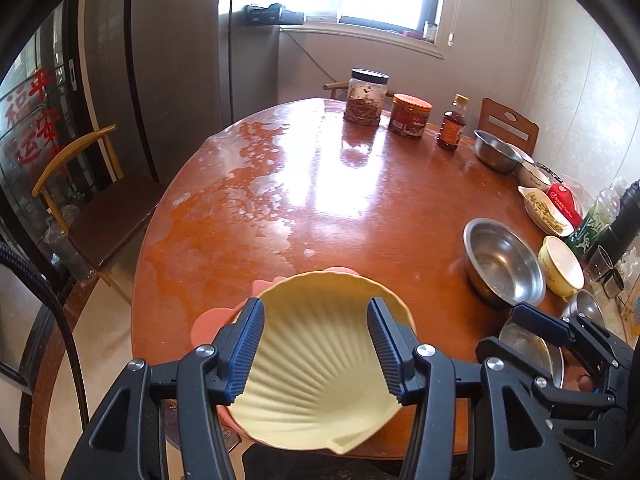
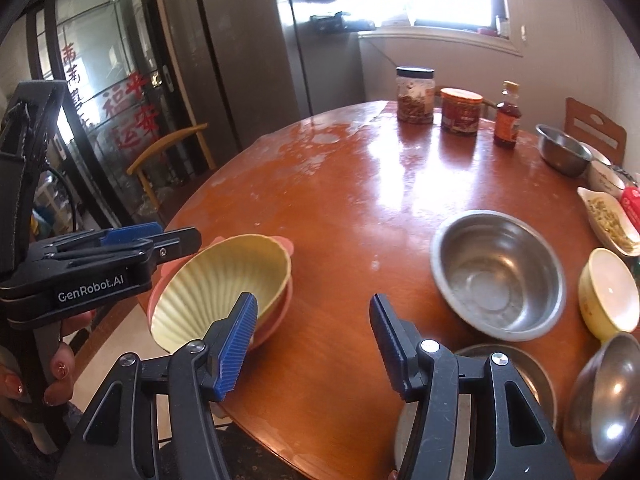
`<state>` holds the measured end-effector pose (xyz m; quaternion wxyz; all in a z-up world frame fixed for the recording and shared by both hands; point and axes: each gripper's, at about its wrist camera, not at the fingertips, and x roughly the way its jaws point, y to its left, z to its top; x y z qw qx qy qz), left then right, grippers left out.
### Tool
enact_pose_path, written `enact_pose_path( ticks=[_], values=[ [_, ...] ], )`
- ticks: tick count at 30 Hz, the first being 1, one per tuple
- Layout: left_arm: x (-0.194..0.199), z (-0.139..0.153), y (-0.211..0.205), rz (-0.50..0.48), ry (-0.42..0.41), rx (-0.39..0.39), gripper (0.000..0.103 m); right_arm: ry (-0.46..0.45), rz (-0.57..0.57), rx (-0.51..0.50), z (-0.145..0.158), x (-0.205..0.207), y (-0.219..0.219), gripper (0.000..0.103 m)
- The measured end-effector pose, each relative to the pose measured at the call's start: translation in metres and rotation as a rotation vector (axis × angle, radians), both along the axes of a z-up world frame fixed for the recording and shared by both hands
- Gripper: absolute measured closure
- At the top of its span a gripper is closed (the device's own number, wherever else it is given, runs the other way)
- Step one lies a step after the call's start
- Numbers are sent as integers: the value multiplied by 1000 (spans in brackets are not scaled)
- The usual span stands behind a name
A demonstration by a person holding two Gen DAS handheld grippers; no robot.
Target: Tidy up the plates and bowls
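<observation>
left gripper (image 1: 316, 350) jaws apart, nothing gripped, above yellow shell bowl (image 1: 320, 360) | bowl nested in pink dish (image 1: 208, 326) at near counter (image 1: 320, 184) edge | right gripper (image 2: 314, 344) parted, empty | steel bowl (image 2: 498, 274) right of it

Left gripper (image 1: 316, 346): jaws apart, nothing clamped, angled downward.
Right gripper (image 2: 314, 346): jaws apart, empty, angled downward.

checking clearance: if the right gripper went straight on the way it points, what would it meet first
Probably bare table top: nothing lies between its open jaws, the yellow shell bowl sits left and the steel bowl right.
</observation>
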<state>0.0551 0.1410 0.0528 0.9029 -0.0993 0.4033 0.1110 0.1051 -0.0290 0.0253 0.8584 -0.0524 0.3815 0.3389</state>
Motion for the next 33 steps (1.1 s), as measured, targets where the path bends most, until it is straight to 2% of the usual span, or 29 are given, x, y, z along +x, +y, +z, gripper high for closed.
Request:
enact_pose_path(
  ticks=[8, 17, 24, 33],
  values=[
    [3, 3, -35, -47, -5, -5, 47, -36, -88, 38, 9, -7, -51, 43],
    [10, 1, -81, -128, -3, 1, 46, -29, -173, 77, 9, -21, -107, 42],
    [13, -10, -110, -183, 18, 4, 46, -19, -213, 87, 4, -32, -136, 42],
    [15, -27, -139, -243, 50, 2, 46, 31, -265, 87, -18, -48, -166, 42]
  ],
)
